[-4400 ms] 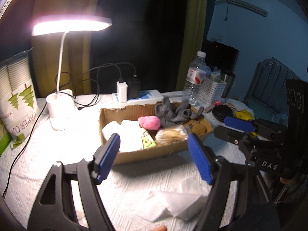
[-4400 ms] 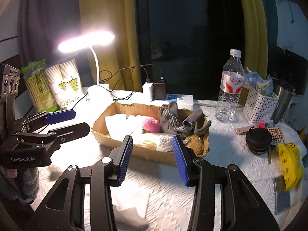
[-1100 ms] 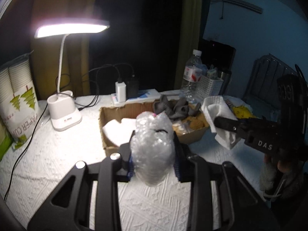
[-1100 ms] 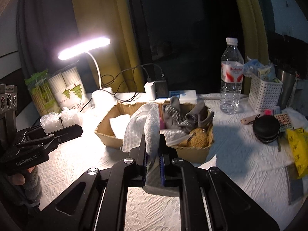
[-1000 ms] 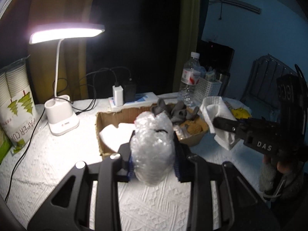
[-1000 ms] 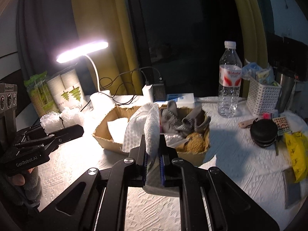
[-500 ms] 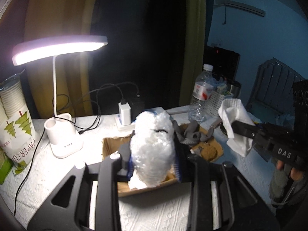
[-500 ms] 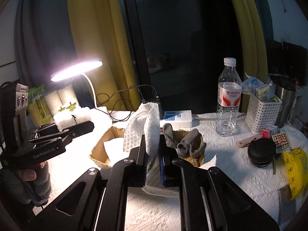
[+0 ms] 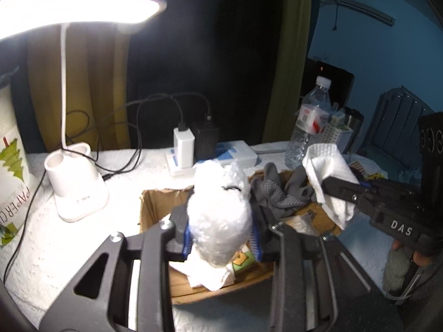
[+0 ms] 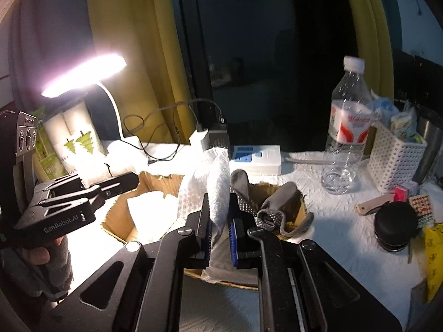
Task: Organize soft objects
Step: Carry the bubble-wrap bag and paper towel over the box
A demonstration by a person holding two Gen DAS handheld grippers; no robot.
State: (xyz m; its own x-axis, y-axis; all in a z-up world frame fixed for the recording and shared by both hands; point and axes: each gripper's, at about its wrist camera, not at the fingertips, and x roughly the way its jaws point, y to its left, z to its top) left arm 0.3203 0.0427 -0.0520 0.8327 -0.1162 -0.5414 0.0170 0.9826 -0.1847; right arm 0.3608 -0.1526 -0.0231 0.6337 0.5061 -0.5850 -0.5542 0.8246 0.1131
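My left gripper (image 9: 221, 238) is shut on a wad of clear bubble wrap (image 9: 220, 213) and holds it over the left part of the cardboard box (image 9: 155, 207). My right gripper (image 10: 220, 221) is shut on a folded white paper towel (image 10: 213, 188) above the box's middle (image 10: 116, 218). The right gripper with the towel (image 9: 329, 177) also shows in the left wrist view, over the box's right end. Grey gloves (image 9: 277, 191) lie in the box, with white tissue (image 9: 210, 276) under the bubble wrap.
A lit desk lamp (image 9: 77, 182) stands left of the box, with a bag of paper cups (image 9: 11, 171) beyond it. A power strip with chargers (image 10: 254, 157) lies behind the box. A water bottle (image 10: 346, 138), a white basket (image 10: 393, 163) and a black round case (image 10: 396, 229) are at the right.
Both grippers have moved forward and closer to the box with their loads. The bubble wrap and the towel now hang over the box rather than in front of it.
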